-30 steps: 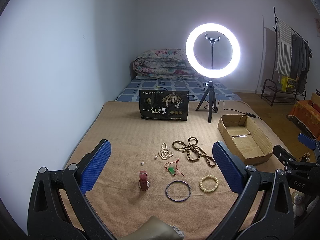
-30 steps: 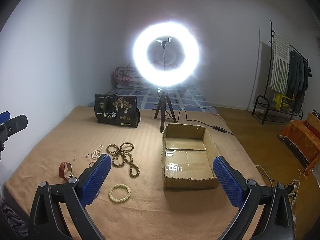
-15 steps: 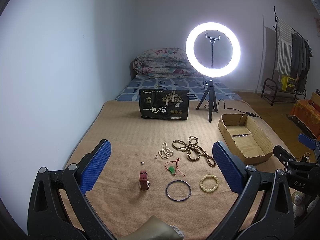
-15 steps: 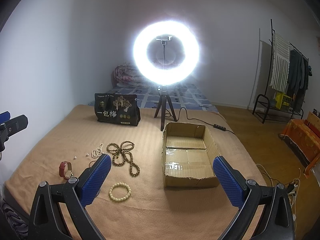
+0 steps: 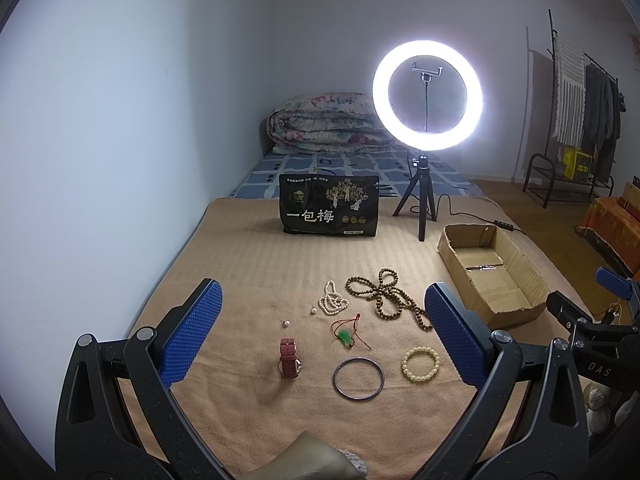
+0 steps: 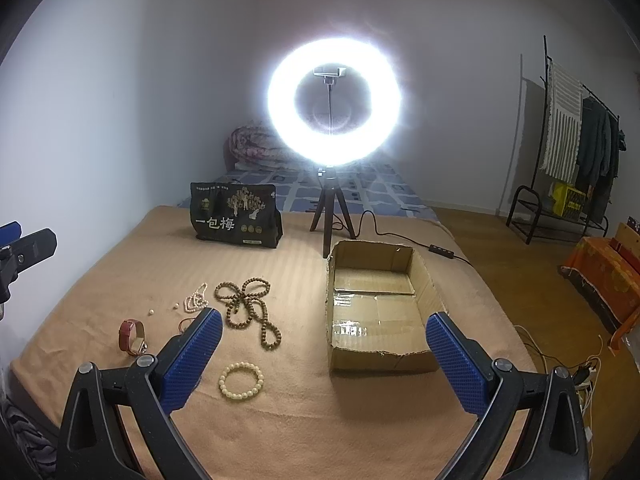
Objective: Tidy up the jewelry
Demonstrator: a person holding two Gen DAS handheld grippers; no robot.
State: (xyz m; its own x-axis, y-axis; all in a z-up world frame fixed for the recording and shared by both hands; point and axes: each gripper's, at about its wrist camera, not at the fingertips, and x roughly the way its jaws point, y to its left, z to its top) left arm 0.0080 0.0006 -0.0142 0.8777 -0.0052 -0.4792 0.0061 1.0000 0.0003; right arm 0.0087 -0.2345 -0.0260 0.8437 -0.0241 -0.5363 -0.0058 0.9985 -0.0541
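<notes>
Through my left wrist camera, my left gripper (image 5: 320, 332) gapes wide and empty above the red-strap watch (image 5: 289, 358), dark bangle (image 5: 358, 373) and green pendant (image 5: 345, 336) on the tan blanket (image 5: 248, 264) — I'd pinch one piece cleanly. Through the right, my right gripper (image 6: 325, 354) is likewise spread and empty; here the cardboard box (image 6: 376, 360) shows its bare floor, the cream bead bracelet (image 6: 241, 381) lies near — but my pad hides the bangle.

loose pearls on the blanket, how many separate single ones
2. One loose pearl lies above the red watch; the other loose pearl lies just left of the white pearl strand. Others could be hidden.
</notes>
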